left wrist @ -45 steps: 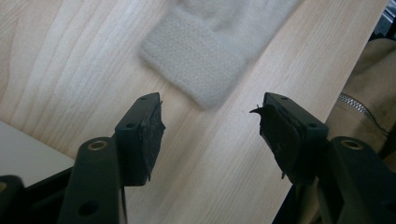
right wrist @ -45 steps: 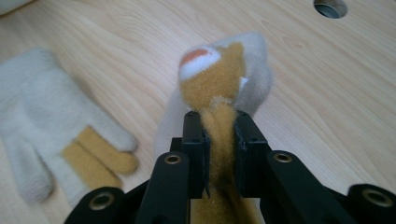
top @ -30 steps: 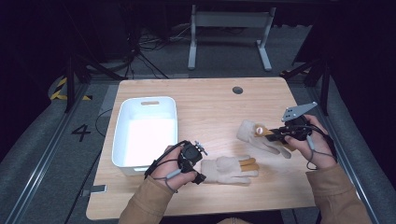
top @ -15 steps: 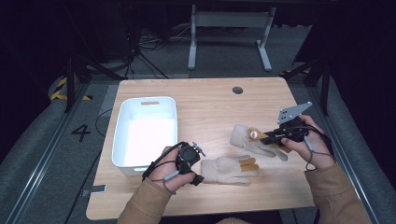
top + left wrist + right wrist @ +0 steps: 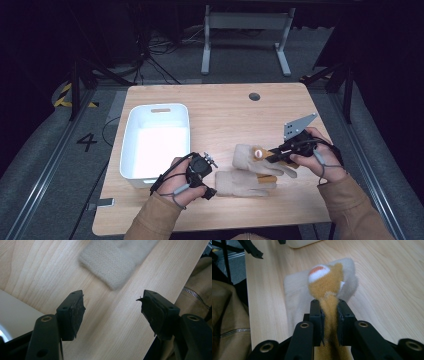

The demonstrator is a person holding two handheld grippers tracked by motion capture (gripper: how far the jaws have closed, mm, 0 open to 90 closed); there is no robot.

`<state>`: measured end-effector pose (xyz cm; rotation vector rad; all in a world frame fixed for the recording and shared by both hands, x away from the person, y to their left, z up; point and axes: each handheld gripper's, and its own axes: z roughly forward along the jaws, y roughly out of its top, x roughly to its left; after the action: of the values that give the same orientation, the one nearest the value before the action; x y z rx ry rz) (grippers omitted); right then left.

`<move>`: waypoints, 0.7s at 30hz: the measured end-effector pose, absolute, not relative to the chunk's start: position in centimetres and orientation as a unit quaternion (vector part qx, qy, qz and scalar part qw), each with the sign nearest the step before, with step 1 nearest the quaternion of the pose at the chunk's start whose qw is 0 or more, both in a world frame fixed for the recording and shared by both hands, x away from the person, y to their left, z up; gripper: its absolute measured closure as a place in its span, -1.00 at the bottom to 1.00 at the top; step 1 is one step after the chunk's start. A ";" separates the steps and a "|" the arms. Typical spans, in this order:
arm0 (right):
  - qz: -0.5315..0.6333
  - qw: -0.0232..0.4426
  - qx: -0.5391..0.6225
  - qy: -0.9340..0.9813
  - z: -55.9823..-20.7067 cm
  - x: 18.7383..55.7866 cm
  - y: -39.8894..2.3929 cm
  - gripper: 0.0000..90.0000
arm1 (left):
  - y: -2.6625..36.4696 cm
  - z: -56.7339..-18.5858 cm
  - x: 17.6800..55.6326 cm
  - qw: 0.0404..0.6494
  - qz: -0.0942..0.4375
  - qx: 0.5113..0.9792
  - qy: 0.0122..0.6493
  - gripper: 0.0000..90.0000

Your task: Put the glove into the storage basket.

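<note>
Desk [image 5: 220, 112] with one white bin [image 5: 156, 140] at left and two beige gloves with ochre patches near the front edge. Near glove [image 5: 245, 183] lies flat, long axis left to right, cuff toward the left hand-held gripper [image 5: 112, 307], whose jaws stand apart over bare wood. Far glove [image 5: 250, 156] lies just behind it; the right hand-held gripper [image 5: 329, 312] is clamped on its ochre finger, which points leftward.

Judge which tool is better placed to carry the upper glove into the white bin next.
Right, probably. The right tool is already shut on the upper glove, while the left tool is open, holding nothing. The white bin lies nearer the left hand, so the right must reach across.
</note>
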<state>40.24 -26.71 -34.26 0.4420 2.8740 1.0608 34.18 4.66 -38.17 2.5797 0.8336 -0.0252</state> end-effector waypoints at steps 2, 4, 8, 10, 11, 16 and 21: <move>0.345 0.015 0.134 0.929 -34.5 40.1 -26.2 0.74 | 4.7 -38.1 34.2 0.213 -0.008 0.929 0.302 -0.21; 0.349 0.008 0.124 0.929 -34.7 39.9 -25.7 0.74 | 4.7 -38.1 34.2 0.213 -0.008 0.929 0.301 -0.21; 0.351 -0.005 0.108 0.930 -35.2 39.7 -24.8 0.74 | 4.7 -38.1 34.2 0.214 -0.008 0.930 0.300 -0.21; 0.355 -0.011 0.100 0.929 -35.4 39.6 -24.4 0.74 | 4.7 -38.1 34.2 0.213 -0.009 0.930 0.300 -0.21; 0.356 -0.014 0.097 0.929 -35.5 39.6 -24.3 0.74 | 4.7 -38.1 34.2 0.214 -0.009 0.930 0.300 -0.21; 0.358 -0.029 0.085 0.929 -36.0 39.5 -23.6 0.74 | 4.6 -38.1 34.3 0.213 -0.008 0.931 0.297 -0.22; 0.359 -0.038 0.074 0.930 -36.5 39.3 -23.2 0.74 | 4.3 -38.1 34.3 0.213 -0.009 0.931 0.295 -0.22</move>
<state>39.27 -23.17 -36.55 0.2391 2.9936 1.1551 34.35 4.33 -38.10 2.5859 0.8192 -0.0248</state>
